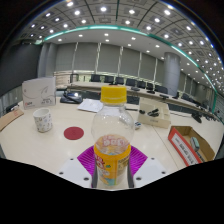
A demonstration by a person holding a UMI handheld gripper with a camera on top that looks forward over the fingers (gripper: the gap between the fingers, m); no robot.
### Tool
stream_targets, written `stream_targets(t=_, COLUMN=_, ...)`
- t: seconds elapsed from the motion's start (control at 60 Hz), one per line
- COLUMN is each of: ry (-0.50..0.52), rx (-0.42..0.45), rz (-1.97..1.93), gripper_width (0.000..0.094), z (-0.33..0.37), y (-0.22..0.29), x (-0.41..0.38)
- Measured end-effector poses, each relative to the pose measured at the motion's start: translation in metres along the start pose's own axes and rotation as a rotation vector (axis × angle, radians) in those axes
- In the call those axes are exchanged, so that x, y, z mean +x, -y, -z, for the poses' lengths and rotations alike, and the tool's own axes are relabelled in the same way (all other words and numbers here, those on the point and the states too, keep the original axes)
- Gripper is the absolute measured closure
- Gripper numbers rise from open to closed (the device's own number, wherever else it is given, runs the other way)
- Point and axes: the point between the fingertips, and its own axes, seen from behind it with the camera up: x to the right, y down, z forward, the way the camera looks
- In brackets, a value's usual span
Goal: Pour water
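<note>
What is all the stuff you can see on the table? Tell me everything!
Bottle: one, clear with a yellow cap and orange-yellow label, upright between the fingers.
Paper cup: one, white with a pattern, beyond the fingers, left of the bottle.
Coaster: one, red, round, flat on the table between cup and bottle.
Box: one, red and white, right of the bottle.
Sign card: one, white, standing behind the cup.
Table: one, pale cream, under everything.
Gripper: one, purple pads either side of the bottle's lower part; whether they press it is unclear.
</note>
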Motion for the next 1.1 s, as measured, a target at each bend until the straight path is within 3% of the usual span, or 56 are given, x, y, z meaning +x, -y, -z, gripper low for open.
stream_targets(t=0.25, ry=-0.166, rx=0.038, rz=0.258, gripper_width=0.0523, z=-0.012, y=0.090, x=-0.019)
stream_targets(t=0.5, ry=-0.340, rx=0.088, rz=0.851, gripper_width=0.0525, z=-0.041, y=0.187, x=-0.099)
stream_targets(t=0.9, ry=-0.511, rx=0.050, rz=1.765, gripper_width=0.0527, z=-0.107, y=0.194, x=-0.175)
stream_targets(t=1.1, ry=-0.491, rx=0.074, rz=1.862, gripper_width=0.0527, z=-0.120, y=0.194, x=-0.190)
